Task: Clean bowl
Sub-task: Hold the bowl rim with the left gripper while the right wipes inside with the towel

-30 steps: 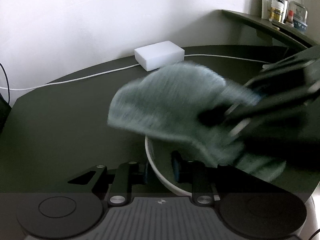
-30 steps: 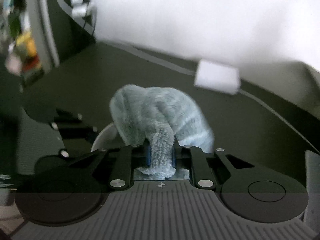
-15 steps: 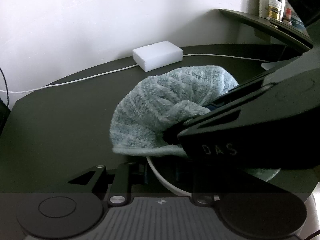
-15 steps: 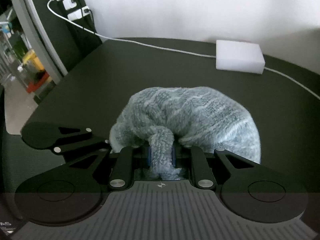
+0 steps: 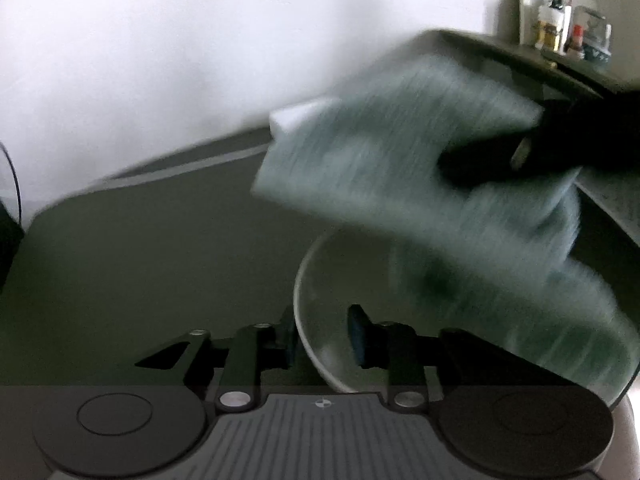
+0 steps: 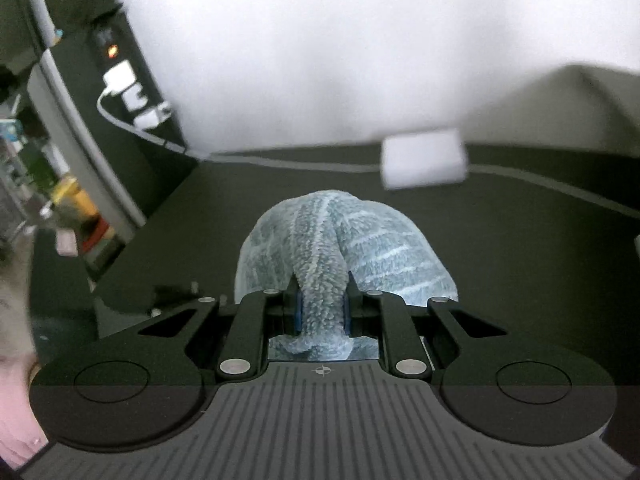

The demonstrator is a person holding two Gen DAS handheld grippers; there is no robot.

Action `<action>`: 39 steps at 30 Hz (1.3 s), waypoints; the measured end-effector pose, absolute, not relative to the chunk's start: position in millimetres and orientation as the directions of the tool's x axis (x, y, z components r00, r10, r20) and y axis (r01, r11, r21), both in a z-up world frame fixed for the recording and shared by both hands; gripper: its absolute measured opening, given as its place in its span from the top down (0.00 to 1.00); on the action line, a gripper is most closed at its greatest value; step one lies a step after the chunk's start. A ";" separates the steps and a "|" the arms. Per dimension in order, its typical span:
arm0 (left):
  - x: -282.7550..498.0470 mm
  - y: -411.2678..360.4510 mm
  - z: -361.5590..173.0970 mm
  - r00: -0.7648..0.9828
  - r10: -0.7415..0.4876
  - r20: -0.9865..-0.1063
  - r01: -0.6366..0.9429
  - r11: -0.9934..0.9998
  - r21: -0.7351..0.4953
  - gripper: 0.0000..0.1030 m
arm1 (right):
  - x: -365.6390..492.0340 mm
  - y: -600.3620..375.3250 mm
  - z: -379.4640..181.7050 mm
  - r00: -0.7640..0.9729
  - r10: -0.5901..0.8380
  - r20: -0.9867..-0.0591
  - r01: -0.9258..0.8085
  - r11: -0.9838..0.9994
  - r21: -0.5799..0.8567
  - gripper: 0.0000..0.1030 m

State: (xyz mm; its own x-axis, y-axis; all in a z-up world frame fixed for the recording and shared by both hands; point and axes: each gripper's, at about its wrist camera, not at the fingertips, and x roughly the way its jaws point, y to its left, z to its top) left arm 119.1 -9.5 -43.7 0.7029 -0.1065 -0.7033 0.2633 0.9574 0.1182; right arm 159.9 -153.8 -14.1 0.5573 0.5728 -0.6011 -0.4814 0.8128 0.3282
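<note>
Left gripper (image 5: 322, 334) clamps the bowl (image 5: 316, 344) rim at 6 o'clock: rigid, smooth, likely slippery. Right gripper (image 6: 320, 306) pinches the cloth (image 6: 372, 256): soft, light.

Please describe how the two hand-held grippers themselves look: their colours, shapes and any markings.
Both look alike. The right hand-held gripper has matte black linkage arms with silver round pivot pins, blue pads on the fingers, a ribbed grey base with a small crosshair mark and two black discs. The left hand-held gripper shows the same parts. A pink sleeve shows at the edge of the right view.
</note>
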 end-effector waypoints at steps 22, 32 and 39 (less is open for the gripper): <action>124.5 -8.8 -56.2 0.682 -0.069 -0.728 0.246 0.959 0.139 0.85 | 143.0 -165.7 -28.4 0.626 0.482 -0.613 -0.423 0.870 0.252 0.82; 135.3 -2.8 -43.0 0.696 -0.095 -0.712 0.286 0.946 0.154 0.80 | 166.3 -169.6 -41.9 0.502 0.637 -0.585 -0.418 0.771 0.481 0.82; 141.9 -8.0 -53.6 0.669 -0.106 -0.736 0.322 0.933 0.159 0.86 | 186.2 -124.0 -61.8 0.492 0.544 -0.680 -0.463 0.825 0.324 0.81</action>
State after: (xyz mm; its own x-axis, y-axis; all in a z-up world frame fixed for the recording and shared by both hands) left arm 141.9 -8.0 -53.6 0.6687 -0.1056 -0.7360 0.3222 0.9332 0.1588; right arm 186.2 -124.0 -61.8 0.4919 0.5435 -0.6801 -0.4631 0.8249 0.3242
